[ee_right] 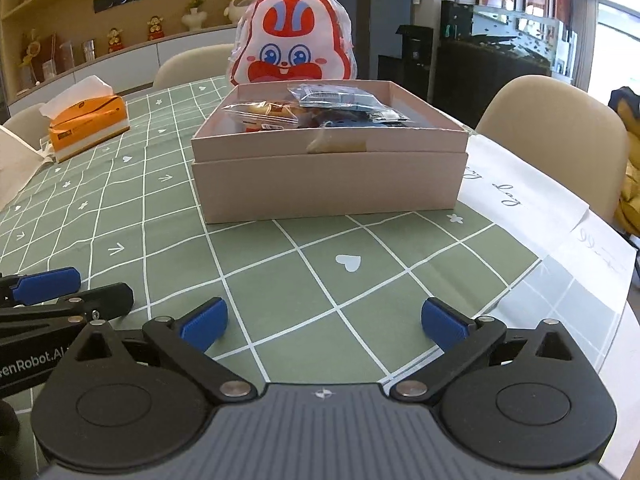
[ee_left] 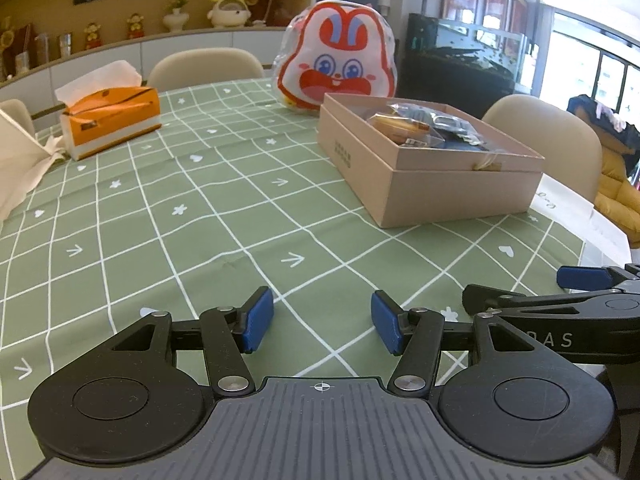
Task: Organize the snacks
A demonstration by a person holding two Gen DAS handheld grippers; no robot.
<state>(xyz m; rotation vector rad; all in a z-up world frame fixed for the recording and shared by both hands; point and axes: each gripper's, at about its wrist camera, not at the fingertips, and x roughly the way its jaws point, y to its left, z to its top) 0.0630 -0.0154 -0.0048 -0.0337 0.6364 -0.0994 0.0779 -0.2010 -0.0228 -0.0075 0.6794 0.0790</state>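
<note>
- Right wrist view: the pink cardboard box (ee_right: 328, 168) of wrapped snacks (ee_right: 320, 110) lies dead ahead at twelve o'clock of the right gripper (ee_right: 324, 322), its long side running across, nine to three.
- Right tongs stand wide apart, nothing between them.
- Left wrist view: the box (ee_left: 432, 184) sits off at one o'clock of the left gripper (ee_left: 322, 318), whose tongs are part open and empty.
- Judged from this, the right hand has the straighter line to it.
- Rabbit-face bag (ee_right: 294, 50) stands just behind the box.
</note>
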